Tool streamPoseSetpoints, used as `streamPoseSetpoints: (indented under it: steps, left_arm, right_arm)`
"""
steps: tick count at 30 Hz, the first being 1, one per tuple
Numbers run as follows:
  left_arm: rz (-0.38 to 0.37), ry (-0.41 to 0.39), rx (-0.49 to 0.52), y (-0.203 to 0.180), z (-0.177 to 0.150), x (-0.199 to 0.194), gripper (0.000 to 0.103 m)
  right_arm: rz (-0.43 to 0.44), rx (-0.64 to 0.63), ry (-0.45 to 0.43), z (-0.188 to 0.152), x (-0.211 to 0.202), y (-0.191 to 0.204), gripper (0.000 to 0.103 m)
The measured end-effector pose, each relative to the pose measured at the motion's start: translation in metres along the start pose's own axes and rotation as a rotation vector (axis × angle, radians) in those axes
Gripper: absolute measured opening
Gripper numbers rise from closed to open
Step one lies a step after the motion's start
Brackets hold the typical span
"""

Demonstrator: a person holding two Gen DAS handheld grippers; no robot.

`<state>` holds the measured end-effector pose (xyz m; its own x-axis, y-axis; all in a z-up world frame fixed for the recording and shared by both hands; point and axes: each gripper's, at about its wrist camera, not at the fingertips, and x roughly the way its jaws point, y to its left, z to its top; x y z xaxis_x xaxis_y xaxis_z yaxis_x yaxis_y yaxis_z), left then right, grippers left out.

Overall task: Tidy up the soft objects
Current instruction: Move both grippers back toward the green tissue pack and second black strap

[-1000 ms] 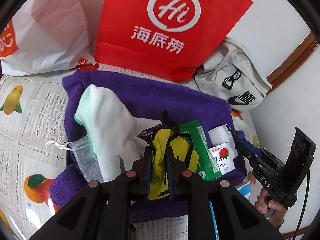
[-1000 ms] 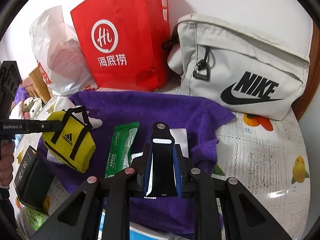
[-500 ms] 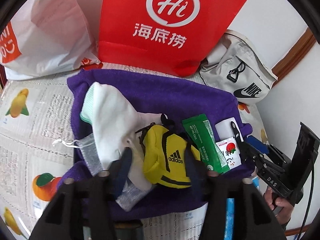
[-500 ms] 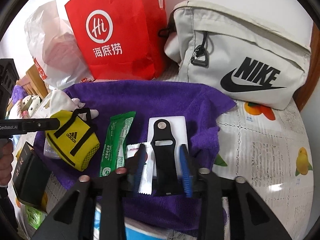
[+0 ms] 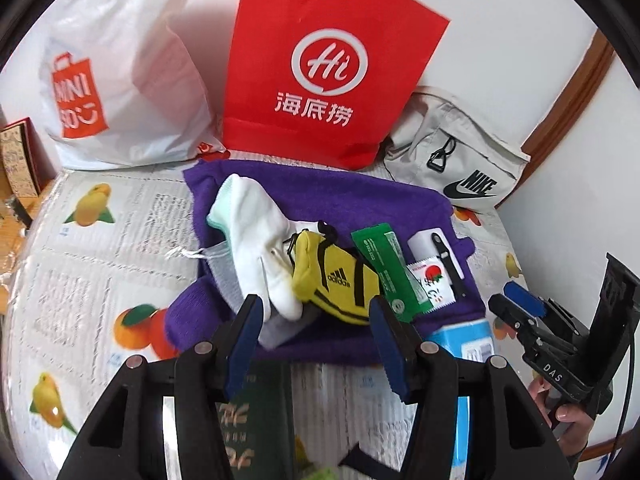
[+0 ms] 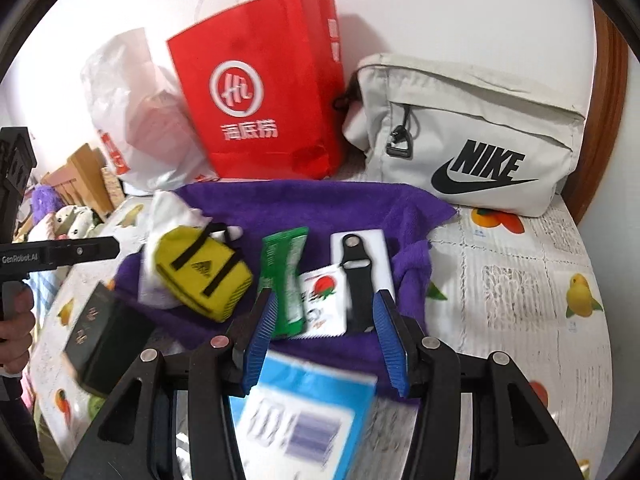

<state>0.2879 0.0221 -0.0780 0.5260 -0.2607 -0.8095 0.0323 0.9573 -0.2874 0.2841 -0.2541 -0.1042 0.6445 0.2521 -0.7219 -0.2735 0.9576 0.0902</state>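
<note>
Purple terry, a towel [image 5: 352, 196] spread on the fruit-print table cover [image 5: 100, 264], carries the whole row of small soft things, and it lies just ahead of both tongs. Beyond the left gripper [image 5: 316, 344], whose blue pads have just been opening and now stand apart on nothing, the yellow Adidas mini bag [image 5: 340, 284] rests on the cloth, leaning against the white sock [image 5: 256, 236] and the grey drawstring pouch [image 5: 224, 264] to its left. Ahead of the right gripper [image 6: 324, 340], whose jaws have likewise just been opening and are empty, the black strap [image 6: 354, 280] lies flat on a white card [image 6: 374, 248], with the strawberry-print sachet [image 6: 324, 304] and the green sachet [image 6: 286, 272] just left of it. Judged from this, the bag and the strap are both set down and let go, so six pieces sit side by side on the towel. Left, as far as can be told: a dark green booklet [image 5: 256, 420] under the left tongs and a blue-and-white box [image 6: 304, 412] under the right lie off the towel, near its front edge; whether they belong to the sorting is unclear.
</note>
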Motion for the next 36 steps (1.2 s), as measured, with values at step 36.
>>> streamPoseSetpoints:
  steps: [36]
  left_arm:
    - [0.002, -0.014, -0.035, 0.032, -0.152, -0.068, 0.055]
  right_arm:
    - [0.107, -0.145, 0.011, -0.167, -0.078, 0.092, 0.056]
